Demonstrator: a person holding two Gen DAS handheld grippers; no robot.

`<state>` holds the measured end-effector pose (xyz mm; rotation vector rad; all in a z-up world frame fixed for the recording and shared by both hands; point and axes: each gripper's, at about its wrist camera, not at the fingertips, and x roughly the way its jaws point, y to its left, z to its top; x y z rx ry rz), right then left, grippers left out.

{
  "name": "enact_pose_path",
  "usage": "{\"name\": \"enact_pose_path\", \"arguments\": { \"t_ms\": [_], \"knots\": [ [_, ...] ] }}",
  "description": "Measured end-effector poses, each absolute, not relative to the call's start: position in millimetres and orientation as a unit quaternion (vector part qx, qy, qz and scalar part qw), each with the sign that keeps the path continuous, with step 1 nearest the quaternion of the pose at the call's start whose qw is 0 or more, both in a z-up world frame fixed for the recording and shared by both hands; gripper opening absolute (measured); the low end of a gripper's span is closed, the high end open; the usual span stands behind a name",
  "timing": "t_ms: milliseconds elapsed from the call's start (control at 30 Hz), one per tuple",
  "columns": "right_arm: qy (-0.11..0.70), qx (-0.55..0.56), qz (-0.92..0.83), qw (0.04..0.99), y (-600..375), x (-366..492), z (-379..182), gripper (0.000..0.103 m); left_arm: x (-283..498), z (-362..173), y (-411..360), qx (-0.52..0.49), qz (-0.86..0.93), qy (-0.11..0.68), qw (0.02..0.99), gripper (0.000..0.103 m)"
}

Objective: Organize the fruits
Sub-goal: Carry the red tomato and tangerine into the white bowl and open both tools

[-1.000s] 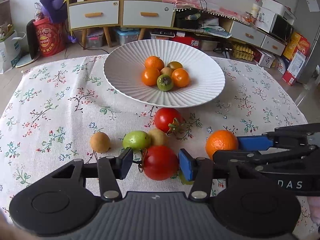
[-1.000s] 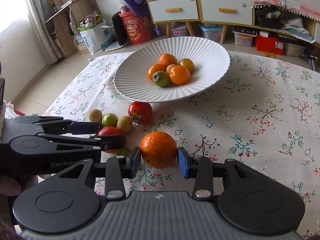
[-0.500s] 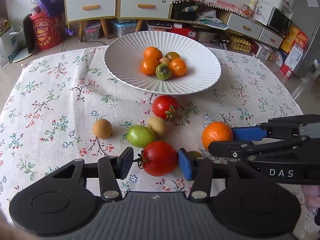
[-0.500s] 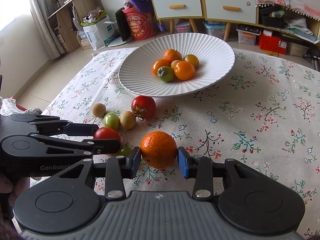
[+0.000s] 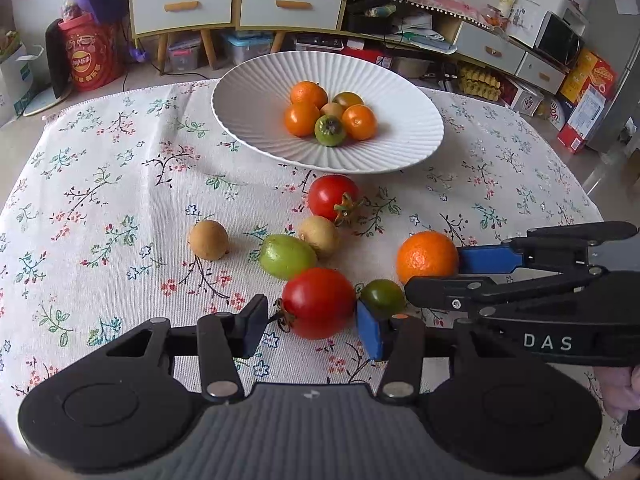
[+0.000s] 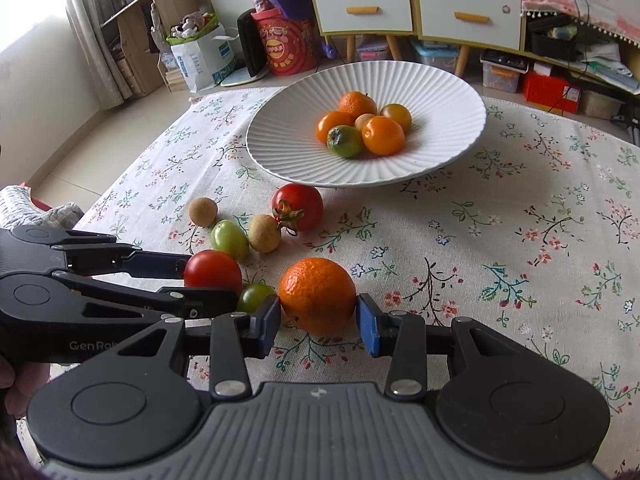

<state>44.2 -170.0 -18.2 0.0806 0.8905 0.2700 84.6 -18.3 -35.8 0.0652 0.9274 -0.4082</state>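
My left gripper (image 5: 312,322) is shut on a red tomato (image 5: 318,303) and holds it above the cloth. My right gripper (image 6: 318,322) is shut on an orange (image 6: 317,294), also lifted; the orange also shows in the left wrist view (image 5: 426,257). A white ribbed plate (image 5: 256,96) at the far middle holds several small orange and green fruits. On the cloth lie a second red tomato (image 5: 333,197), a green fruit (image 5: 287,256), two brown fruits (image 5: 208,239) (image 5: 319,235) and a small green tomato (image 5: 382,298).
The table has a floral cloth (image 5: 100,184); its edges curve away left and right. Cabinets with drawers (image 5: 236,0), boxes and clutter stand on the floor beyond the table. The two grippers sit close side by side.
Both grippers have risen a little with their fruits, the tomato and the orange. The small green tomato under them has come into view.
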Motion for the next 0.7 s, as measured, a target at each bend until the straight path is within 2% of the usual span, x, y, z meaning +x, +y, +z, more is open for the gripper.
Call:
{"name": "enact_pose_path", "arguments": {
  "t_ms": [333, 467, 633, 700],
  "knots": [
    [0.421, 0.043, 0.127, 0.897, -171.5, 42.8, -12.2, 0.037, 82.4, -31.2, -16.9, 0.027, -0.199, 0.440, 0.875, 0.038],
    [0.416, 0.050, 0.126, 0.899, -174.0, 42.4, -8.7, 0.037, 79.5, -25.5, -16.8, 0.025, -0.210, 0.430, 0.878, 0.025],
    [0.419, 0.053, 0.123, 0.898, -173.7, 44.3, -9.4, 0.037, 79.4, -27.5, -18.5, 0.036, -0.219, 0.423, 0.879, 0.026],
    [0.423, 0.051, 0.123, 0.896, -172.4, 44.5, -11.5, 0.037, 79.7, -29.8, -19.1, 0.038, -0.222, 0.419, 0.880, 0.030]
  ]
}}
